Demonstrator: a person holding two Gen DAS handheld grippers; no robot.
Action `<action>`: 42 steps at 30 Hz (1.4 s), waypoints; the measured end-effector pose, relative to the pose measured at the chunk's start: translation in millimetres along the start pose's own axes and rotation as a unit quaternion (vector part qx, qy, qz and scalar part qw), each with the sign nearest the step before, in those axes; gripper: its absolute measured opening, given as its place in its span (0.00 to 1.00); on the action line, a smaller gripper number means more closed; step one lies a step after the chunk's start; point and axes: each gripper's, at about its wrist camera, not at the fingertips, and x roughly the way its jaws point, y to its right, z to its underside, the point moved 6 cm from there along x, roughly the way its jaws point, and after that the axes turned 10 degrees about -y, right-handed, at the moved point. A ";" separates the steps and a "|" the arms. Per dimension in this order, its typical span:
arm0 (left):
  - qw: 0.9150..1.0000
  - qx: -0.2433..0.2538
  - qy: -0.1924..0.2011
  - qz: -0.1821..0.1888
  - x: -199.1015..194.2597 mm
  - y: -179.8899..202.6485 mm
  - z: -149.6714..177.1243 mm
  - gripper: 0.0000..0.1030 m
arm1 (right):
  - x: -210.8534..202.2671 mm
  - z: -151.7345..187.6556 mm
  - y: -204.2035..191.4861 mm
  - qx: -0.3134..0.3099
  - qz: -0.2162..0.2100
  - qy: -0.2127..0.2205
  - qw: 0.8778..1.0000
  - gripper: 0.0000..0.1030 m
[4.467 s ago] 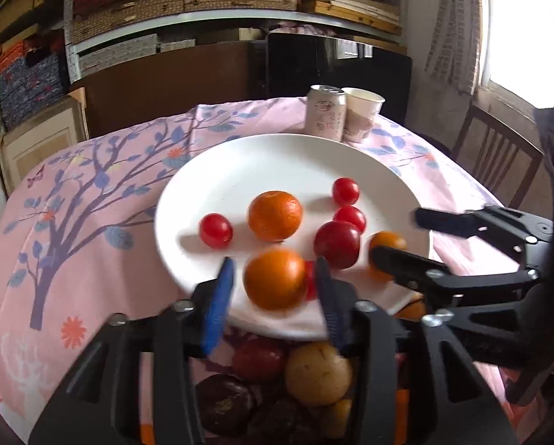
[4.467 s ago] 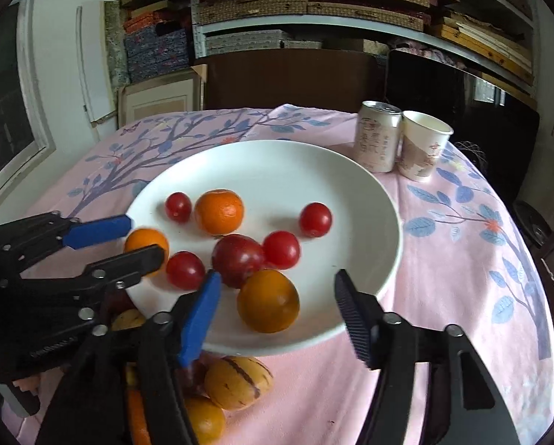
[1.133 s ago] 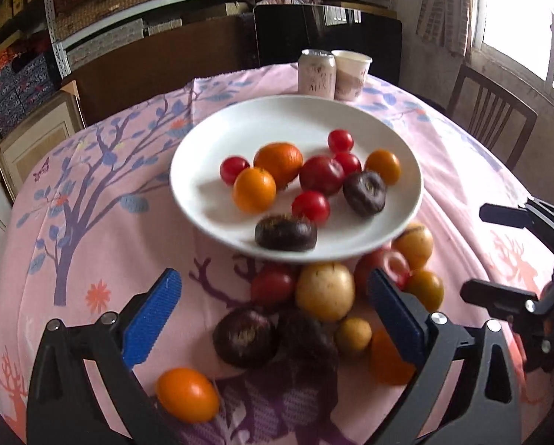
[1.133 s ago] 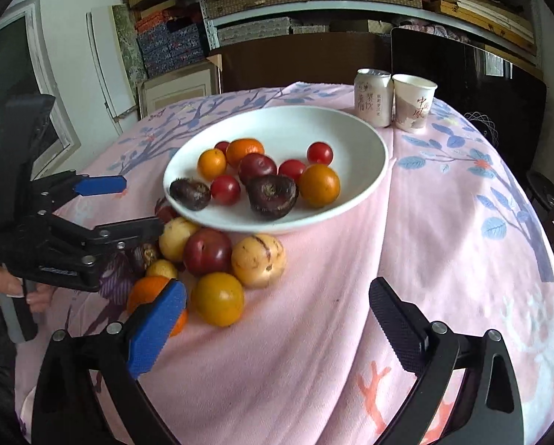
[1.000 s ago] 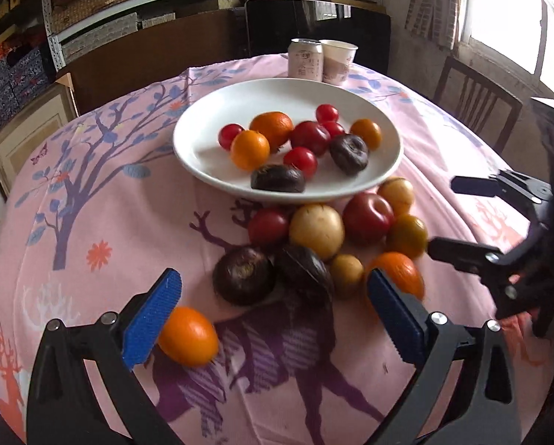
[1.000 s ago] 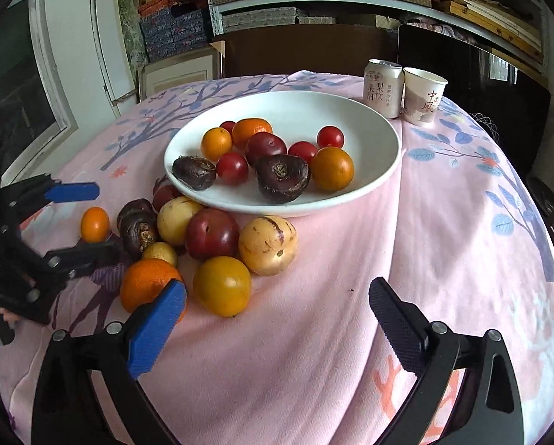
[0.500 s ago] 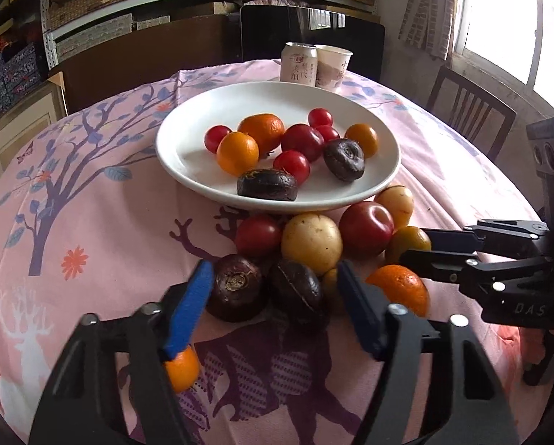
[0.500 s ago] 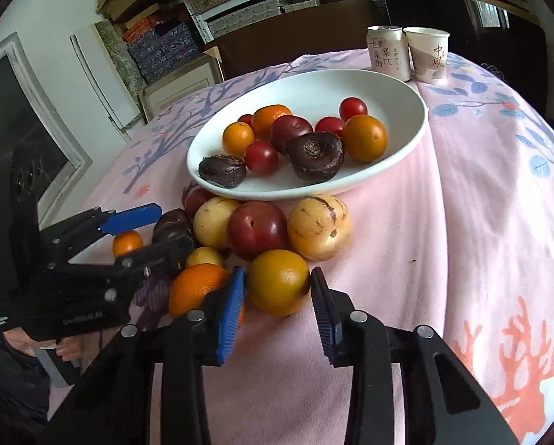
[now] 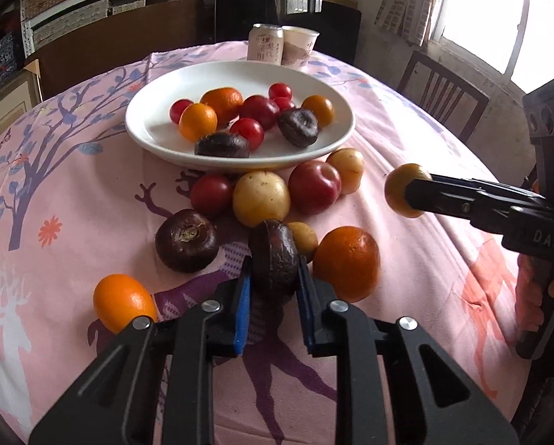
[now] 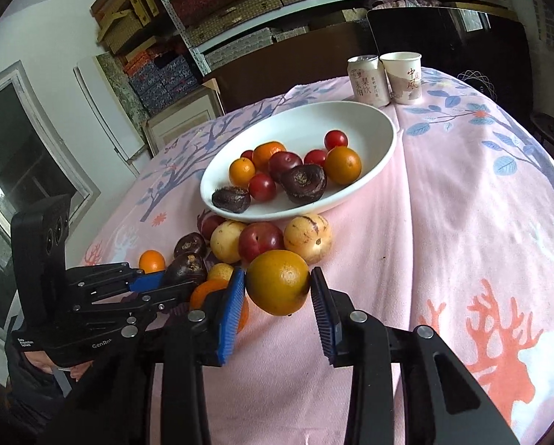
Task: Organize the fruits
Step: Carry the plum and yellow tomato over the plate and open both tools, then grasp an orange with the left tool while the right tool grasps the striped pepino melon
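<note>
A white plate (image 9: 154, 137) (image 10: 373, 126) on the pink tablecloth holds several tomatoes, oranges and two dark purple fruits. More fruit lies loose on the cloth in front of it. My left gripper (image 9: 273, 289) is shut on a dark purple fruit (image 9: 275, 259), also seen in the right wrist view (image 10: 186, 269). My right gripper (image 10: 277, 296) is shut on a yellow-orange fruit (image 10: 278, 282) and holds it above the cloth; it shows in the left wrist view (image 9: 401, 191) at the right.
A drink can (image 9: 265, 49) (image 10: 365, 79) and a paper cup (image 9: 299, 50) (image 10: 402, 78) stand behind the plate. A large orange (image 9: 345, 263), a small orange (image 9: 123, 302), a dark fruit (image 9: 186, 241), a plum (image 9: 314, 187) and yellow fruits (image 9: 260, 198) lie loose. A chair (image 9: 443, 96) stands at the right.
Both grippers have closed. The left one has taken hold of the dark purple fruit. The right one has gripped the yellow-orange fruit and lifted it off the cloth.
</note>
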 end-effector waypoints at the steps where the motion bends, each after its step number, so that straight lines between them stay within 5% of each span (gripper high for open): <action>1: 1.000 0.000 0.014 0.005 -7.3 0.2 -3.7 0.21 | -6.2 -3.3 0.3 0.001 0.000 0.011 1.000 0.36; 8: 0.996 -0.005 0.086 -0.007 -60.7 -7.2 -47.5 0.21 | -40.7 -51.6 1.1 -0.020 0.021 0.065 0.997 0.35; 13: 0.988 -0.023 0.136 -0.066 -75.9 -27.7 -101.7 0.21 | -42.3 -105.3 -6.1 -0.043 0.003 0.069 0.997 0.35; 21: 0.992 -0.025 0.106 -0.071 -18.7 -48.8 -166.4 0.20 | 29.2 -179.1 3.7 -0.046 0.038 0.031 0.998 0.35; 26: 0.994 -0.025 0.084 -0.061 22.4 -56.7 -186.5 0.20 | 83.1 -195.8 21.1 -0.032 0.057 -0.016 0.998 0.35; 32: 0.994 -0.060 0.073 -0.049 39.9 -73.0 -192.5 0.20 | 98.6 -200.4 32.7 -0.013 0.053 -0.022 0.998 0.36; 33: 0.994 -0.063 0.072 -0.056 39.7 -74.4 -191.1 0.24 | 96.7 -200.8 31.9 -0.017 0.050 -0.022 0.998 0.50; 34: 0.993 -0.071 0.074 -0.065 37.7 -76.3 -188.8 0.34 | 92.1 -200.8 31.6 -0.019 0.047 -0.017 0.999 0.86; 35: 0.991 -0.078 0.080 -0.071 33.7 -77.9 -186.4 0.77 | 83.0 -201.1 33.1 -0.015 0.052 0.001 0.999 0.97; 36: 0.988 -0.086 0.096 -0.083 25.6 -79.7 -183.4 0.94 | 74.9 -200.8 34.3 -0.013 0.058 0.014 0.998 0.97; 38: 0.983 -0.085 0.133 -0.093 6.2 -80.9 -176.1 0.95 | 60.0 -195.9 36.5 -0.008 0.055 0.017 0.998 0.97; 42: 0.988 -0.084 0.108 -0.071 -17.3 -80.9 -147.7 0.95 | 35.0 -172.3 35.7 -0.012 0.055 0.013 0.998 0.97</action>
